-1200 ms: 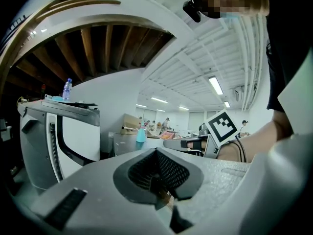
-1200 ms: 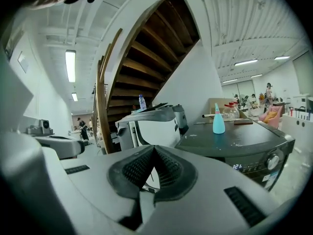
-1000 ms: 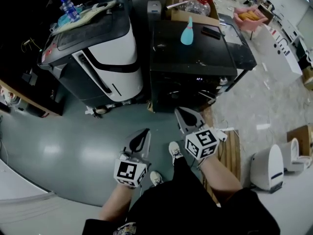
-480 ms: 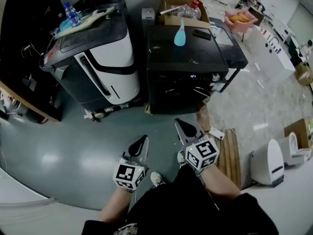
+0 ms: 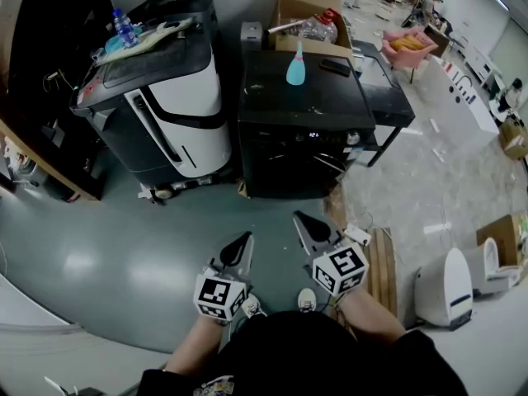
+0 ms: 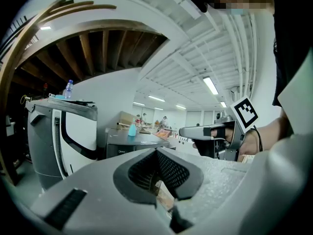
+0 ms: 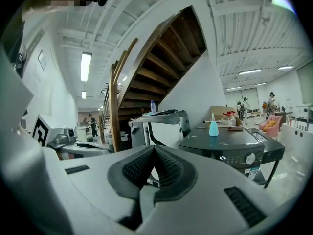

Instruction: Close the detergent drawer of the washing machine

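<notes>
The black front-loading washing machine (image 5: 305, 126) stands ahead with a lit display and a knob (image 7: 251, 158) on its front panel. From this distance I cannot make out its detergent drawer. A teal bottle (image 5: 294, 66) and a dark phone (image 5: 335, 68) rest on its lid. Both grippers hang in the air well short of the machine, touching nothing. My left gripper (image 5: 243, 238) is shut and empty, and its meshed pads meet in the left gripper view (image 6: 157, 152). My right gripper (image 5: 299, 219) is also shut with nothing in it (image 7: 154, 149), and it points at the washer (image 7: 230, 148).
A white-and-black appliance (image 5: 177, 97) with clutter on top stands left of the washer. A cardboard box (image 5: 309, 7) sits behind it and a black side table (image 5: 388, 89) to its right. A wooden board (image 5: 381, 258) and a white device (image 5: 445, 287) lie on the floor at right.
The person has stepped back: the washer and its neighbour have slid up and away in the head view. Both grippers have drawn back with the person, still shut.
</notes>
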`<action>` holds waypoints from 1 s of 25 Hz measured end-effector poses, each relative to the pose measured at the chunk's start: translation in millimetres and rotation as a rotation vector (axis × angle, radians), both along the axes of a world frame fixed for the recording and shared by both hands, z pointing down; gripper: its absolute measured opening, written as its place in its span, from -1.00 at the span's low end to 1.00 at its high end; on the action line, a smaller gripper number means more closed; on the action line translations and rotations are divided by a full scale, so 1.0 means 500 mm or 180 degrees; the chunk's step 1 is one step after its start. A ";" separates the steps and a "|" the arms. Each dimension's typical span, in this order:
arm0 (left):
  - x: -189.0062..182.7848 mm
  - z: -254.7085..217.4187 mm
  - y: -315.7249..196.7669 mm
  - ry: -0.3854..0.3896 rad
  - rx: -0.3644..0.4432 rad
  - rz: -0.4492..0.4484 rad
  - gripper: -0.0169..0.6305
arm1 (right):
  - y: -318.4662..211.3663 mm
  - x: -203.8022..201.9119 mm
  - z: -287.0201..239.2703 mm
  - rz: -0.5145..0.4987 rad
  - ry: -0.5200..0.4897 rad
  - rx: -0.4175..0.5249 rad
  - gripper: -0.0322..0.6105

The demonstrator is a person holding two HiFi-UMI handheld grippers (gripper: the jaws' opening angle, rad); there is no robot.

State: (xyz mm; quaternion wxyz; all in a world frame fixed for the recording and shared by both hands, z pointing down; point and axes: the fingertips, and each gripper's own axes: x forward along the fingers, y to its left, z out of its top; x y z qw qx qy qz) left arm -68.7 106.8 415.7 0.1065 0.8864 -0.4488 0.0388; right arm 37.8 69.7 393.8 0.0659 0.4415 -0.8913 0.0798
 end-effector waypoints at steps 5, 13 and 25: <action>0.098 -0.012 0.022 -0.0005 0.0024 -0.0083 -0.94 | 0.022 0.085 -0.011 -0.0109 -0.0078 0.0006 -0.91; 0.209 -0.028 0.064 -0.0073 0.0011 -0.0265 -0.94 | 0.054 0.185 -0.006 -0.0327 -0.0204 -0.0024 -0.91; 0.292 -0.016 0.095 -0.0103 -0.0009 -0.0439 -0.94 | 0.080 0.251 0.010 -0.0560 -0.0246 -0.0078 -0.91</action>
